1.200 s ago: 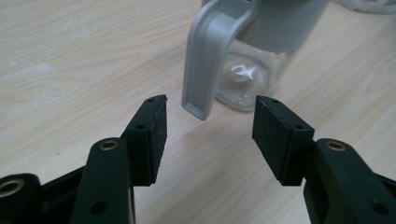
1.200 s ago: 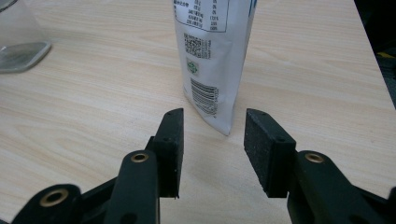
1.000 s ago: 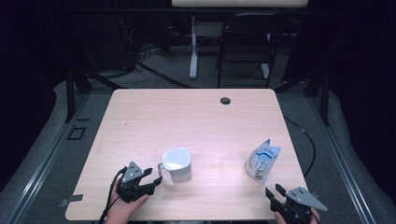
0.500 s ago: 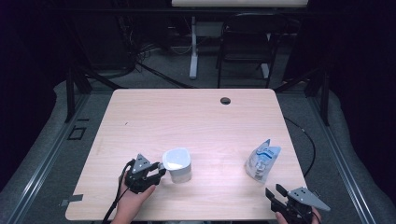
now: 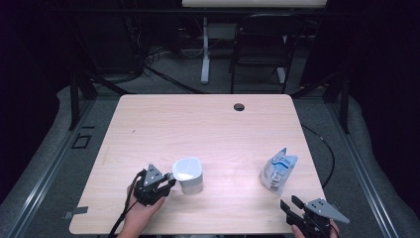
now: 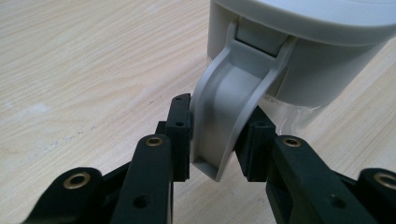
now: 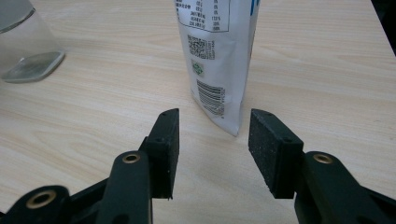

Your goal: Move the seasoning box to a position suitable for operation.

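A clear jug with a white lid (image 5: 189,174) stands near the table's front, left of centre. Its grey handle (image 6: 229,107) sits between the pads of my left gripper (image 6: 217,140), whose jaws have just been closing and now touch the handle on both sides. From above, the left gripper (image 5: 168,179) is at the jug's left side. A white and blue pouch (image 5: 278,171) stands upright at the front right. My right gripper (image 5: 292,206) is open just in front of the pouch (image 7: 217,56), with nothing between its pads (image 7: 166,149).
The wooden table (image 5: 198,124) has a round cable hole (image 5: 239,106) near its far edge. A chair (image 5: 260,49) and a desk leg stand beyond it. The jug's clear base (image 7: 23,46) shows at the far left in the right gripper view.
My left gripper has moved right, up to the jug, and its jaws have closed from wide open onto the handle. The right gripper and the pouch have stayed put.
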A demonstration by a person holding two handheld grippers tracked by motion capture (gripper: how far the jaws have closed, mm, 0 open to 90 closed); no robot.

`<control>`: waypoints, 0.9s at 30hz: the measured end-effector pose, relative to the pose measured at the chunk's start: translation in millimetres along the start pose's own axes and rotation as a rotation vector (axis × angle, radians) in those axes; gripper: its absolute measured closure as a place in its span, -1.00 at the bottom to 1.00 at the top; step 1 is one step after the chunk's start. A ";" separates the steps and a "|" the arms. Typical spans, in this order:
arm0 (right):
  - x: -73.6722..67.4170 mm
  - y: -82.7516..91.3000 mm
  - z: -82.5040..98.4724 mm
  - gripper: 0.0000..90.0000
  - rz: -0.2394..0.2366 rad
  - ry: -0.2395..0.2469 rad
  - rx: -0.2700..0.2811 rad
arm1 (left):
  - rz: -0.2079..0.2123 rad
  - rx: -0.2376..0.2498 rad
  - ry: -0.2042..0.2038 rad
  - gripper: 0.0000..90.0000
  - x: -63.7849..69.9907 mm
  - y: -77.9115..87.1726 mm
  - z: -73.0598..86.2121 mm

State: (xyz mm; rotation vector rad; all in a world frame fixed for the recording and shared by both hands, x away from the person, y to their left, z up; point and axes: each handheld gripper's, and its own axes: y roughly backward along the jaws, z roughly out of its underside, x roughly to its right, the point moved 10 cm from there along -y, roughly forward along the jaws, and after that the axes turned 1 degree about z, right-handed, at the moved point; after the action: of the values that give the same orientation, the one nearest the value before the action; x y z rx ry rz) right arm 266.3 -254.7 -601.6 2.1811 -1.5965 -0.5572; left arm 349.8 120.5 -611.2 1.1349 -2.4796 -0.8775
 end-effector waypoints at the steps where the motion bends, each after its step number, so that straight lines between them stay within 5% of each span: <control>1: 0.0 0.0 0.0 0.20 0.000 0.000 0.000 | -0.001 0.000 -0.001 0.55 0.3 0.0 0.0; 27: -4.9 -1.7 1.4 0.19 -0.019 -0.003 -0.004 | 0.026 -0.038 -0.040 0.55 18.2 12.0 7.8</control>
State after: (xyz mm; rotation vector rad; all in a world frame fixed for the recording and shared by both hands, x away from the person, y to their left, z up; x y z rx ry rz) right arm 265.6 -249.6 -603.3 2.1955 -1.5762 -0.5693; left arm 327.2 116.1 -609.8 1.0806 -2.4926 -0.9451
